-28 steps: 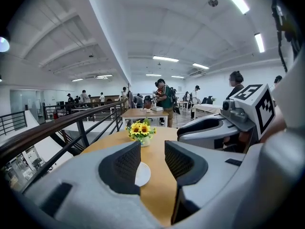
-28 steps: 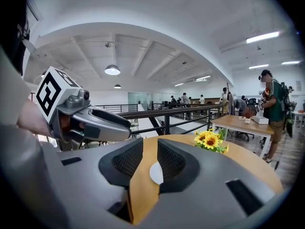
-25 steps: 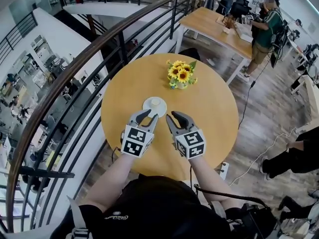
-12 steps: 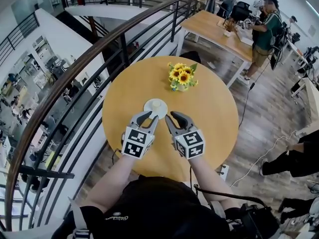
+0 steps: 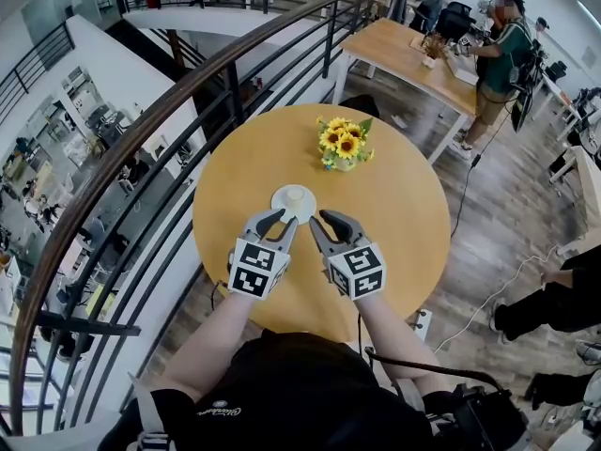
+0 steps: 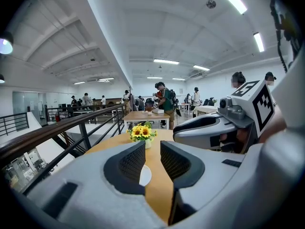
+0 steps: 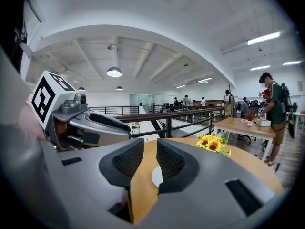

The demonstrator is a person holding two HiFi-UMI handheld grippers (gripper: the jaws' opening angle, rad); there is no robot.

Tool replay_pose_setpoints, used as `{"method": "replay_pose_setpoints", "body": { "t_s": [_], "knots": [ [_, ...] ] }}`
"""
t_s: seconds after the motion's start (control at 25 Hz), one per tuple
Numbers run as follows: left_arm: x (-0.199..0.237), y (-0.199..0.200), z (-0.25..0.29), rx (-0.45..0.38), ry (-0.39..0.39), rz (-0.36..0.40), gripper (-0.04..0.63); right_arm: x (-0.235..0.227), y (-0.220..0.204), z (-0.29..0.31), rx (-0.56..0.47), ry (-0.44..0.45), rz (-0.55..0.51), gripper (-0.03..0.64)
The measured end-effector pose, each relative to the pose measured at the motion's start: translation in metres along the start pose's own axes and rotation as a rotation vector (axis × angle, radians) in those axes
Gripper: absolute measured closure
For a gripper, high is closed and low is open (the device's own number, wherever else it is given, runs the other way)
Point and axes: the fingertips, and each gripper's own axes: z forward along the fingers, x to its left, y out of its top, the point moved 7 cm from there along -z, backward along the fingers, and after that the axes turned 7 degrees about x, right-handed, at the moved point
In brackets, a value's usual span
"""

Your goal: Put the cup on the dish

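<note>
Plainly, cup (image 5: 296, 195) on dish (image 5: 280, 206) (both pale), sunflowers (image 5: 342, 141) beyond.

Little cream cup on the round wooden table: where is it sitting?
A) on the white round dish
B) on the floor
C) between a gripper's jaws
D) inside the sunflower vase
A: the head view shows the little cream cup standing in the middle of the white round dish.
</note>
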Motion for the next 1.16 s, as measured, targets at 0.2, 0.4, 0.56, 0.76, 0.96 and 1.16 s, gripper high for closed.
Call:
{"method": "replay_pose_setpoints", "body": {
  "t_s": [0.2,0.4,0.56,0.76,0.96,1.16],
  "knots": [
    [-0.0004,-0.0023,0.0019,0.007,-0.003,-0.003,0.493,-0.0004,-0.0048,0.002,0.02,0.005,-0.001,0.531],
    [0.0016,-0.0055,0.0019,0.004,-0.003,-0.003,0.493,0.0015,-0.0075,0.0041,0.024,0.005,-0.001,0.531],
    [0.0013,-0.0067,0.0023,0.007,-0.004,-0.003,0.493,0.0018,-0.0083,0.0042,0.025,0.009,-0.003,0.531],
    [0.0005,-0.0045,0.0032,0.01,-0.006,0.0,0.493,0.0005,-0.008,0.0033,0.029,0.013,0.0,0.531],
    [0.0001,-0.0049,0.0018,0.017,-0.006,0.001,0.492,0.0013,-0.0078,0.0016,0.033,0.015,-0.003,0.531],
    [-0.0028,-0.0076,0.0051,0.022,-0.008,0.003,0.492,0.0,-0.0101,0.0,0.034,0.018,-0.002,0.531]
  ]
}}
